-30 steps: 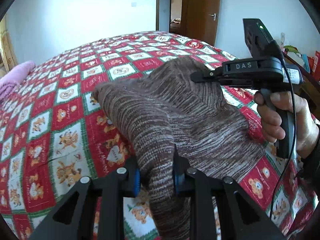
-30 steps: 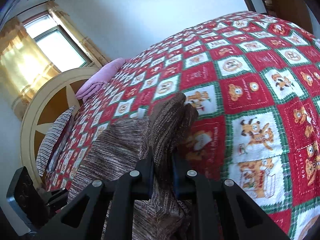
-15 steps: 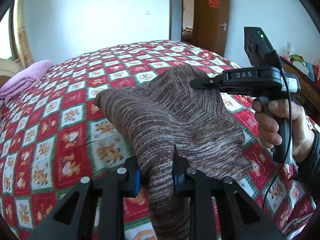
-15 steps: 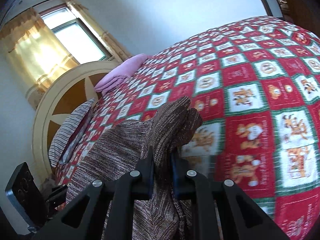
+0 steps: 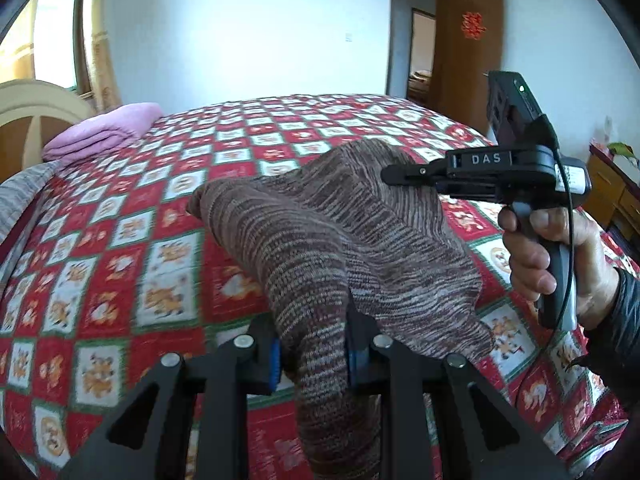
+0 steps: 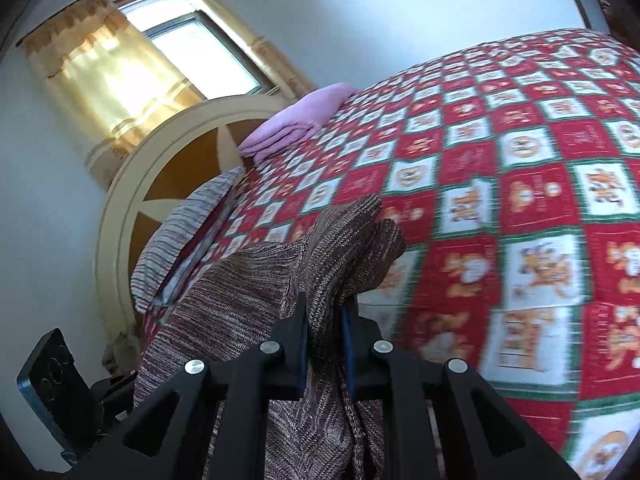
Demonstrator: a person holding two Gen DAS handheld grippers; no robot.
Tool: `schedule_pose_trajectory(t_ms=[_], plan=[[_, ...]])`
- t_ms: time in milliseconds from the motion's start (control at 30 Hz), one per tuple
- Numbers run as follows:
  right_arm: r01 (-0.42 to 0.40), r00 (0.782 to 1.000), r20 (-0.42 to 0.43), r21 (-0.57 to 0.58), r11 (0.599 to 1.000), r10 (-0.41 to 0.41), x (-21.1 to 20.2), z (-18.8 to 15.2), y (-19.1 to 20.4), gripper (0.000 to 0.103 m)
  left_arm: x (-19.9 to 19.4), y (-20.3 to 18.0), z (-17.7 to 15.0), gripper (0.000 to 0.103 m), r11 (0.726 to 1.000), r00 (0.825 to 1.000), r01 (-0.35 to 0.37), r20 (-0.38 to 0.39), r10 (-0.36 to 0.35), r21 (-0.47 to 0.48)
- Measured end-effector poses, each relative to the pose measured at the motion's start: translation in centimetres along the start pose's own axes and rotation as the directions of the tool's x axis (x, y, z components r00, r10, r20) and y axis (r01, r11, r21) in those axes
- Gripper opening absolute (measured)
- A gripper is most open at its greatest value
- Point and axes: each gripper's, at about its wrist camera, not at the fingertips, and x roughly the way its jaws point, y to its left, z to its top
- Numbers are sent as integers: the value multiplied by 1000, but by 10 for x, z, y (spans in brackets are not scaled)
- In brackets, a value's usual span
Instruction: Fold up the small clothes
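A brown striped knit garment (image 5: 320, 240) hangs in the air between my two grippers, above the red patchwork quilt (image 5: 120, 248) on the bed. My left gripper (image 5: 311, 354) is shut on one edge of it. My right gripper (image 6: 325, 344) is shut on another bunched edge of the garment (image 6: 344, 248). In the left wrist view the right gripper (image 5: 394, 174) shows from the side, held in a hand at the right, its fingers clamped on the garment's far corner. The cloth sags between the two holds and droops below both.
A folded pink blanket (image 5: 104, 130) and a striped pillow (image 6: 180, 240) lie by the cream headboard (image 6: 132, 184). A curtained window (image 6: 192, 52) is behind it. A brown door (image 5: 468, 48) and a wooden cabinet (image 5: 612, 192) stand to the right.
Both grippers have risen with the garment and tilted up; more of the wall, window and headboard shows. The grips on the cloth are unchanged.
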Motion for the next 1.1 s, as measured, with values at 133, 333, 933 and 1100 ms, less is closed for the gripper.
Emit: schedule_pose_trajectory(t_ms=[133,333,933,1100], plan=[[-31,999,-31,-22,999,30,24,0,21,14,-11,17,-6,24,999,999,-31,7,31,-26],[-72,995,-74,-53,996,68,56,-2,49,14,-23,42,-18,24,995,997,-76,13,77,-69],[-169,966,-215,-107,980,143,141,-21,111,14,-52,97,-56,24,968,982,-186,-12,187,-170],[-176,956,-254,-97,980,147,164,-28,116,14,-53,103,-67,24,962,979,-202,-32,200,-184]])
